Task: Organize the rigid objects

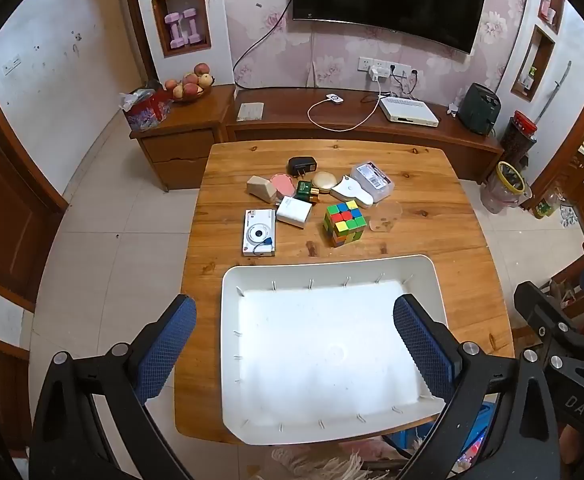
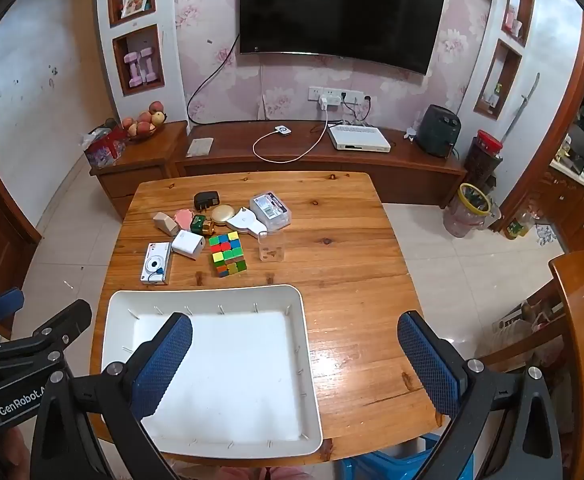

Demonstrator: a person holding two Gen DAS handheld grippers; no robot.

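Living-room wooden bench [image 1: 431,184], white tray [image 1: 331,268] still empty, both tools, left tool [image 1: 293,344] and right tool [image 2: 293,360], wide open holding nothing, so I'd guess grabbing the Rubik's cube [image 1: 344,224] comes next.

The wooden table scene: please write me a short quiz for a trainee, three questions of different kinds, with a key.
1. True or false: the white tray already holds the colour cube.
2. Which lies nearest the tray's far rim? A) black plug adapter B) white camera C) clear lidded box
3. Fill in: both the left gripper and the right gripper have their jaws ____.

Key
1. False: the tray holds nothing, and the cube sits on the table beyond it.
2. B
3. open, with nothing between the pads.
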